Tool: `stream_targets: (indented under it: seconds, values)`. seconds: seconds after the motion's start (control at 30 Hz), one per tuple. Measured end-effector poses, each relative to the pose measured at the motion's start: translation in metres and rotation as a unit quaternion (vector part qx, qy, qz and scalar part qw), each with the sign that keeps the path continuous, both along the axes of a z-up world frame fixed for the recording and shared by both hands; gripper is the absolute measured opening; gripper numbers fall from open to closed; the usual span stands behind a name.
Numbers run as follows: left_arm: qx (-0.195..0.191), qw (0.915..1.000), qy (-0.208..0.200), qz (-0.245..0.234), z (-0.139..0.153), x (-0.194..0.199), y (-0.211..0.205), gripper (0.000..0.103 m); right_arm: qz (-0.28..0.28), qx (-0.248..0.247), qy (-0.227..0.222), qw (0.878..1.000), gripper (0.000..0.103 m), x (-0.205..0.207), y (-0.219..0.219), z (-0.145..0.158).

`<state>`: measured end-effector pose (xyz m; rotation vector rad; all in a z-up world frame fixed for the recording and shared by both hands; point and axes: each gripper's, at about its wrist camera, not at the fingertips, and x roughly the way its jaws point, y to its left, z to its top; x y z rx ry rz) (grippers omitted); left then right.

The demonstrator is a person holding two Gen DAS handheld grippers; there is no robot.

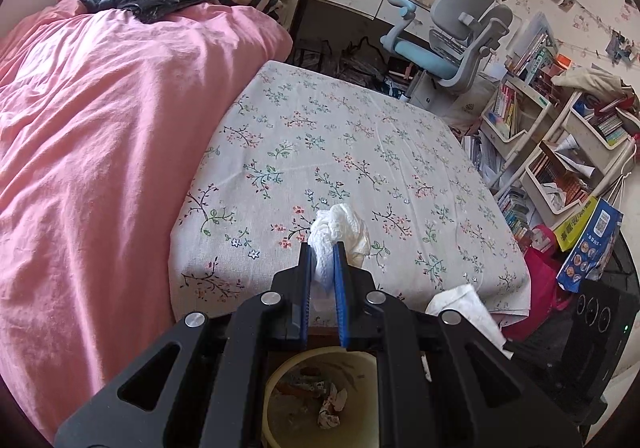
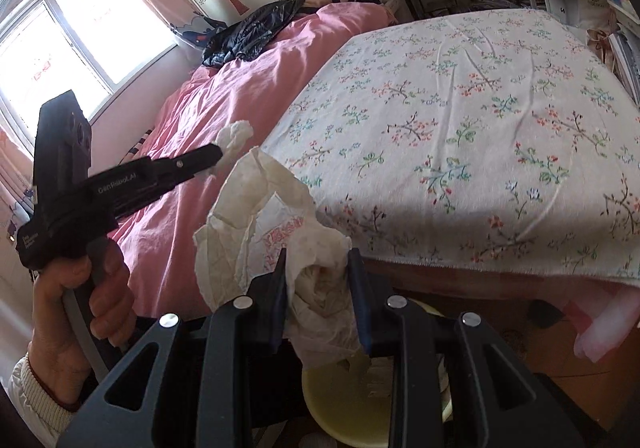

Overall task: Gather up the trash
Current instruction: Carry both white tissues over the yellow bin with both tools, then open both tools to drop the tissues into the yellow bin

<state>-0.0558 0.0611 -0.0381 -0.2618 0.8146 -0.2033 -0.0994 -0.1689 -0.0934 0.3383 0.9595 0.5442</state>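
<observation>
Below left gripper [image 1: 323, 260] w/ tissue [image 1: 340, 228]: bin [image 1: 276, 380], crumpled scraps [image 1: 330, 406] inside

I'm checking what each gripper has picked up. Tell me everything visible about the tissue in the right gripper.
The large crumpled off-white paper tissue is thin, creased and partly unfolded, with a faint pink print on one inner fold. The right gripper is shut on its bunched lower part, both blue pads pressing it; a loose flap stands up to the left and a tail hangs below. It is held in the air, beside the floral bed edge and above the pale yellow round bin.
</observation>
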Motion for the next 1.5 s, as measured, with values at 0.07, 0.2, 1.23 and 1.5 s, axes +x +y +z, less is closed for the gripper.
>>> stream_targets:
  seconds: [0.07,0.2,1.23,1.5]
  values:
    - [0.000,1.0000,0.000,0.000,0.000,-0.001,0.000,0.011,0.007,-0.006,0.007,1.000,0.029,-0.005,0.005,-0.006]
    - [0.000,1.0000,-0.001,0.001,-0.001,-0.001,0.001,0.011,0.018,-0.014,0.019,1.000,0.029,-0.012,0.011,-0.015]
    - [0.009,1.0000,0.000,-0.003,0.000,0.001,-0.001,0.011,0.036,-0.072,0.123,0.989,0.056,-0.017,0.012,-0.073]
    - [0.010,0.9999,0.006,-0.012,-0.003,-0.002,-0.009,0.011,0.004,-0.068,0.085,0.994,0.063,-0.018,-0.001,-0.057]
